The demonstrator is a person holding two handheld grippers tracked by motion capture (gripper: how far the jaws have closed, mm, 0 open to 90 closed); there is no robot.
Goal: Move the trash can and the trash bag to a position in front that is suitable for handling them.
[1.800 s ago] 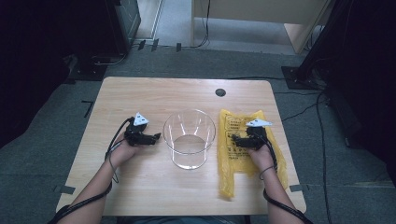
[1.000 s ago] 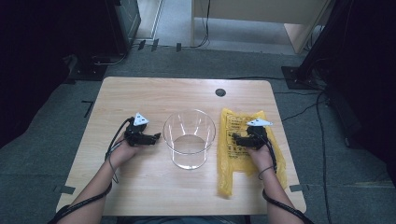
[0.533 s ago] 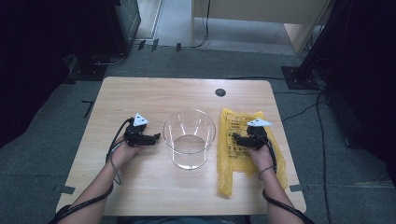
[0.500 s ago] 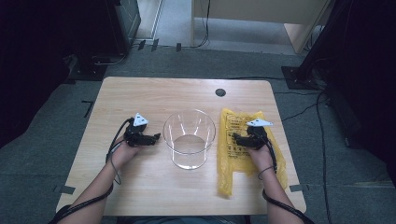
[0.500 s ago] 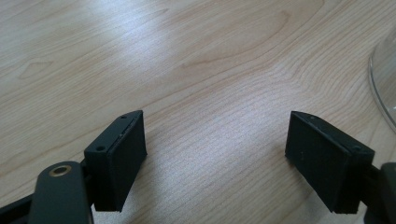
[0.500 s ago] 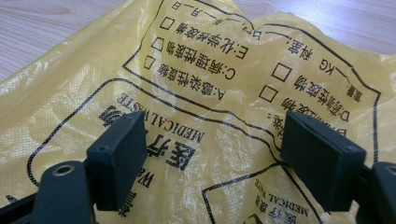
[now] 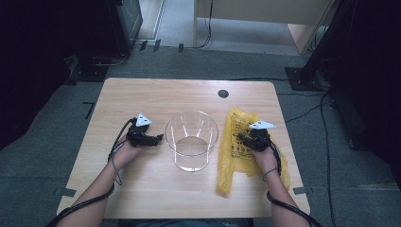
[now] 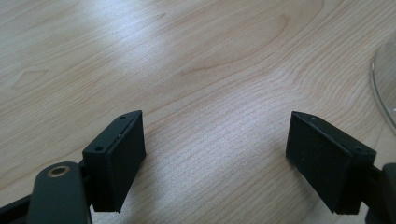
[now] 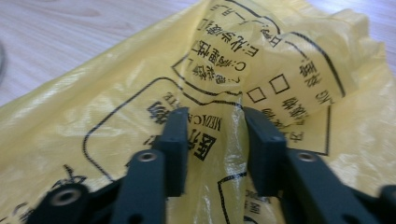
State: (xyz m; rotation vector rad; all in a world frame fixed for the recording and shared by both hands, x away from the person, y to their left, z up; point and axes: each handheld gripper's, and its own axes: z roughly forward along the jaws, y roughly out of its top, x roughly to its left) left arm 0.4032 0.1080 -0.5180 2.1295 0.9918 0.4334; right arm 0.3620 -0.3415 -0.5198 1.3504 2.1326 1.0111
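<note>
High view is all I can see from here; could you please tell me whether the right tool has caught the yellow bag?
Observer: In the right gripper view, the right tool has just been closing, with a raised fold of the yellow bag between its jaws. A gap shows beside one jaw, so it is not clamped yet.
Operator: Thank you. Is the left tool holding anything?
Observer: No; the left gripper view shows the left tool wide open over bare table.
Operator: Is it touching the clear container?
Observer: No; the clear container curves in at that view's right edge, apart from the jaws.
</note>
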